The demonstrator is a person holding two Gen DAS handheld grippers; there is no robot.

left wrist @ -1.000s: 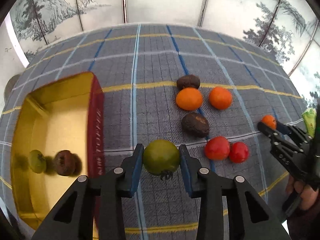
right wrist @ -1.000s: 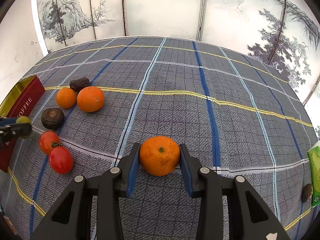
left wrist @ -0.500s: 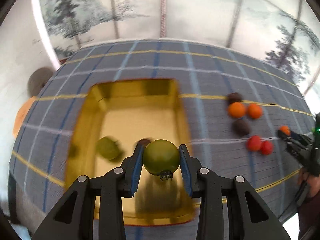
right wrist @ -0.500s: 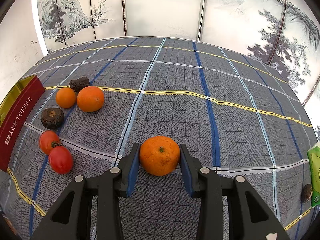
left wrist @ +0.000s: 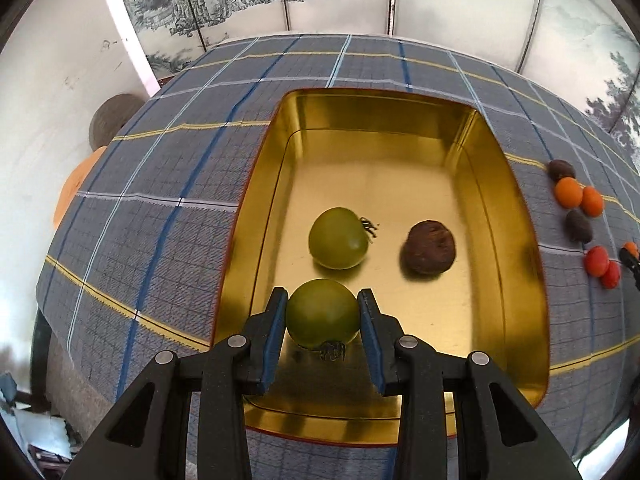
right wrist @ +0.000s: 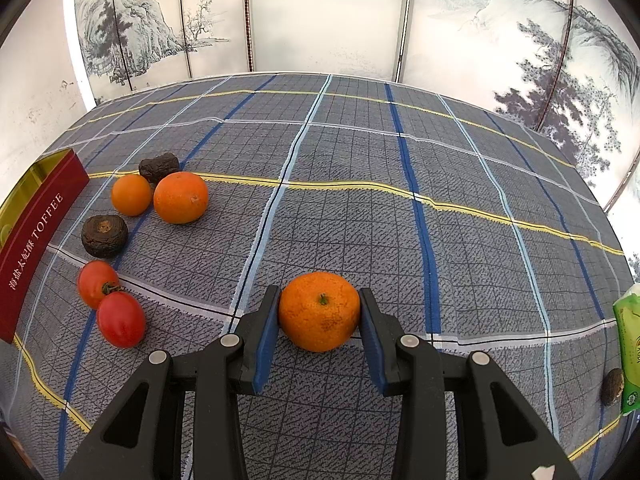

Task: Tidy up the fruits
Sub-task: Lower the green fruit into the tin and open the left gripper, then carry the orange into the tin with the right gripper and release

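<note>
1. Over the near end of the gold tin (left wrist: 508, 216), in the left wrist view: left gripper (left wrist: 323, 322) clamped on a green tomato (left wrist: 322, 314), blue pads pressed to both flanks, stalk end turned down toward the camera. Held above the tin floor, probably for release beside what already lies there. Just ahead of the pads, a second green tomato (left wrist: 338, 238) resting in the tin; to its right, apart from it, a wrinkled brown fruit (left wrist: 427, 246). Room to set down looks best near the front wall, short of both.

2. On the plaid cloth (left wrist: 160, 184) to the tin's right, same view: remaining oranges, dark fruits and red tomatoes in a loose cluster, well apart from the left gripper and not yet sorted.

3. Low over the plaid cloth, in the right wrist view: right gripper (right wrist: 319, 314) closed on a mandarin (right wrist: 319, 311), pads touching both sides, stalk facing the camera. Whether lifted or resting on the cloth, impossible to tell. Likely kept gripped, ready for its turn.

4. Far left in that view: red tin wall lettered TOFFEE (right wrist: 36, 236); between it and the mandarin, two oranges (right wrist: 181, 197), two dark fruits (right wrist: 105, 236) and two red tomatoes (right wrist: 120, 318), the tomatoes touching each other.
</note>
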